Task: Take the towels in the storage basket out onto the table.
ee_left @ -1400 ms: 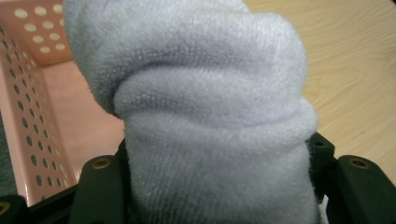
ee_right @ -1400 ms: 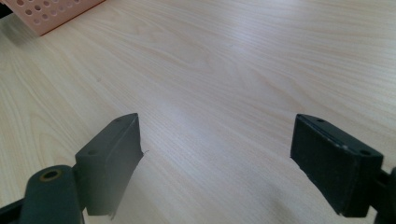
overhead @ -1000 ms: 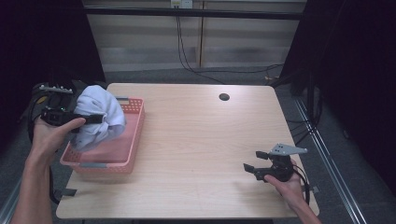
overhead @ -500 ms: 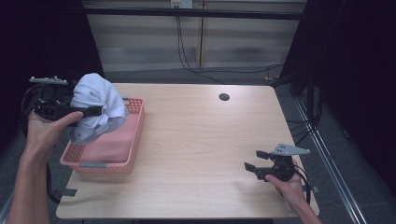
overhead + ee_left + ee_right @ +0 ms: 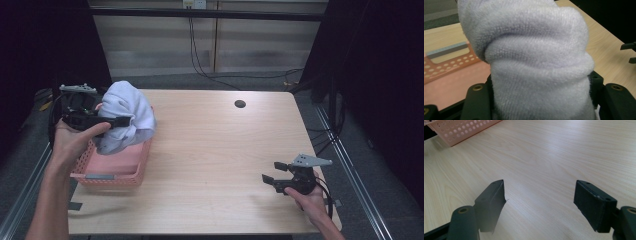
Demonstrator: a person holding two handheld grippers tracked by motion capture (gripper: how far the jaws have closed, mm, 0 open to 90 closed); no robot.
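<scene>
My left tool (image 5: 116, 121) is clamped on the towel (image 5: 125, 116), bunched so it hangs free above the basket (image 5: 112, 172) just below. My right tool (image 5: 274, 172), jaws apart and empty, waits low over the counter (image 5: 210, 150), well away.

Towel (image 5: 534, 62) fuzzy terry cloth; basket (image 5: 112, 167) perforated plastic; table (image 5: 215, 150) matt wood

Left claw (image 5: 117, 121): raised at far left, jaws clamped, forearm reaching up from below | Right claw (image 5: 272, 172): low at near right, jaws spread wide, hand gripping from behind.
</scene>
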